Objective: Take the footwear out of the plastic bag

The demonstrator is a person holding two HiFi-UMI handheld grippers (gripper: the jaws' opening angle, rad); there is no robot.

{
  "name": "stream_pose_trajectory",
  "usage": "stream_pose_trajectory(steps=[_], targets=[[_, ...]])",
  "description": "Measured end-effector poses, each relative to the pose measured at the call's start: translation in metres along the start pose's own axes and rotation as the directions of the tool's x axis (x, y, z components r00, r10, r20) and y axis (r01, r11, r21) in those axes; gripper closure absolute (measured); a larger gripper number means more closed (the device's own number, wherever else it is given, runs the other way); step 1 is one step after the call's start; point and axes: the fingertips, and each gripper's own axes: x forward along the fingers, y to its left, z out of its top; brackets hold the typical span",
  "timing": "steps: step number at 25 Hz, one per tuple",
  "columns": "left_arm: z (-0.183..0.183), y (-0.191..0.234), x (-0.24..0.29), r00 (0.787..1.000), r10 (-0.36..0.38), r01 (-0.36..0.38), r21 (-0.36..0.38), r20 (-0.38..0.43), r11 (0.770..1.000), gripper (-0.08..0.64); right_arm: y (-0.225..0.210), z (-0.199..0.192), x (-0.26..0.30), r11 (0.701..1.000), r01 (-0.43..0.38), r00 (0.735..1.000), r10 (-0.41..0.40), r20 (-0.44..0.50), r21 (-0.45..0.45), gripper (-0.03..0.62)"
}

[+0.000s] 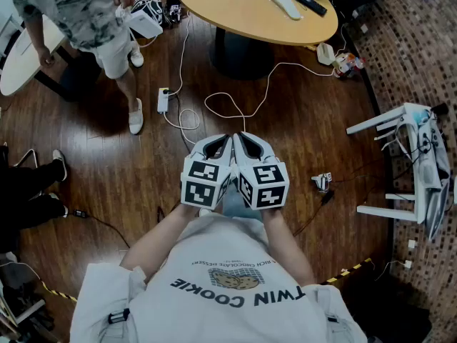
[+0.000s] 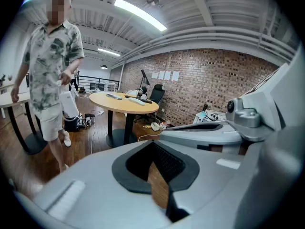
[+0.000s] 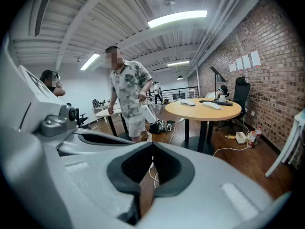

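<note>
Head view caught you holding the left gripper (image 1: 223, 145) and the right gripper (image 1: 246, 143) side by side in front of your chest, touching each other and tipped a little downward over the wooden floor (image 1: 300, 120). Both pairs of jaws were pressed together with nothing between them; each gripper view showed only bare floor through the slit.

Neither the footwear nor a plastic bag lay within reach. Ahead of the left gripper and off to its left, a person (image 1: 86, 13) stood holding a white thing (image 1: 145, 21) that may have been the bag. Whether it was, and what it held, could not be told. Ahead of the right gripper stood a round table (image 1: 214, 6) bearing a few small items, no bag among them.

The step in hand looked like the very start, with nothing yet gripped. To do it well, you probably needed to get the bag set down close, spread both pairs of jaws before reaching, pinch the bag's mouth with one gripper and draw the footwear out by its heel with the other.
</note>
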Motion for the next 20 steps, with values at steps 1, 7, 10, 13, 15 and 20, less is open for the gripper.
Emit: stream_pose_trajectory(steps=[1,7,10,13,15,20], targets=[[0.003,0.004,0.008,1.000,0.003,-0.003,0.001,-0.002,1.000,0.555,-0.006,0.003,0.007,1.000,-0.003,1.000,0.003,0.000,0.001,0.589],[0.034,0.022,0.069,0.999,0.031,-0.031,0.002,-0.013,1.000,0.555,-0.058,0.025,0.051,1.000,-0.023,1.000,0.023,0.000,0.008,0.589],[0.055,0.038,0.100,0.998,0.057,-0.058,-0.011,-0.023,0.998,0.555,-0.085,0.042,0.076,0.999,-0.041,0.999,0.041,-0.006,0.010,0.589],[0.077,0.052,0.137,0.996,0.081,-0.081,-0.024,-0.034,0.996,0.555,-0.114,0.061,0.103,0.998,-0.059,0.998,0.059,-0.011,0.008,0.589],[0.095,0.057,0.164,0.995,0.090,-0.090,-0.021,-0.034,0.996,0.555,-0.136,0.075,0.120,0.997,-0.073,0.997,0.073,-0.011,0.008,0.589],[0.137,0.071,0.215,0.992,0.120,-0.121,-0.022,-0.032,0.992,0.555,-0.181,0.109,0.158,0.994,-0.107,0.994,0.107,-0.007,0.010,0.590]])
